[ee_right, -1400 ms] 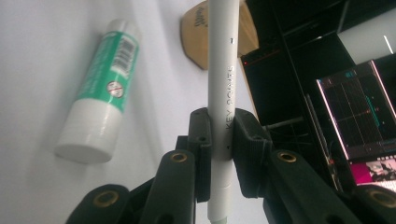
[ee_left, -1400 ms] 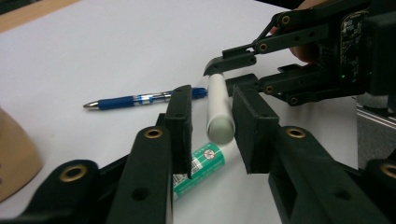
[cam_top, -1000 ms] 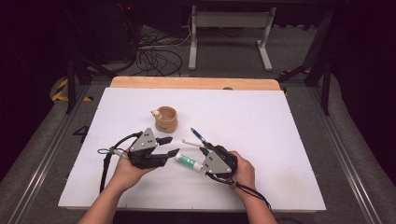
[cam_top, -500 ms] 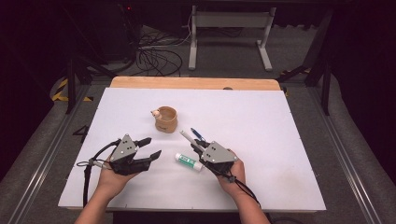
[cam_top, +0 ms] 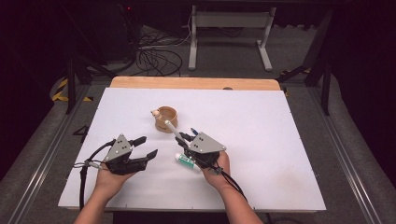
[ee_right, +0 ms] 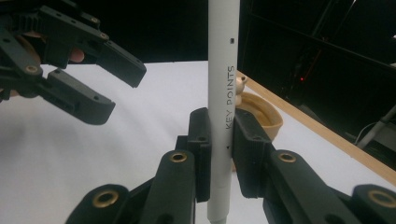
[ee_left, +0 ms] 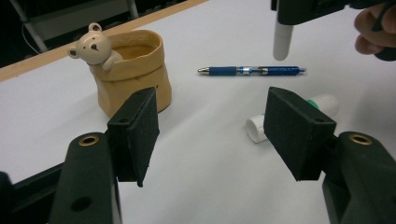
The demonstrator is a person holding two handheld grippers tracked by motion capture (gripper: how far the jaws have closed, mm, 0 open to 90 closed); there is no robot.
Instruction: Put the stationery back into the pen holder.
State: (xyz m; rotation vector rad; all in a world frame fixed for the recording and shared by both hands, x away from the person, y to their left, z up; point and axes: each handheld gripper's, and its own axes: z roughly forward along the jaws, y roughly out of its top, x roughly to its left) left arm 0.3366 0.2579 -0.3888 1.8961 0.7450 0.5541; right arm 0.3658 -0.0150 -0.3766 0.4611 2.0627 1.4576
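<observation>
Over white table (cam_top: 280, 140), right tongs (ee_right: 219, 154) clamp white pen (ee_right: 223, 93); left tongs (ee_left: 210, 130), just opening, hold nothing.

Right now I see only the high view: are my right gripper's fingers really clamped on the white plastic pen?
Observer: Yes. The right gripper has its fingers pressed on both sides of the white plastic pen, which stands upright between them.
Operator: Any marking on it?
Observer: KEY POINTS is printed along its barrel.
Operator: And the left gripper?
Observer: Open; its fingers have just been opening, and nothing sits between them.
</observation>
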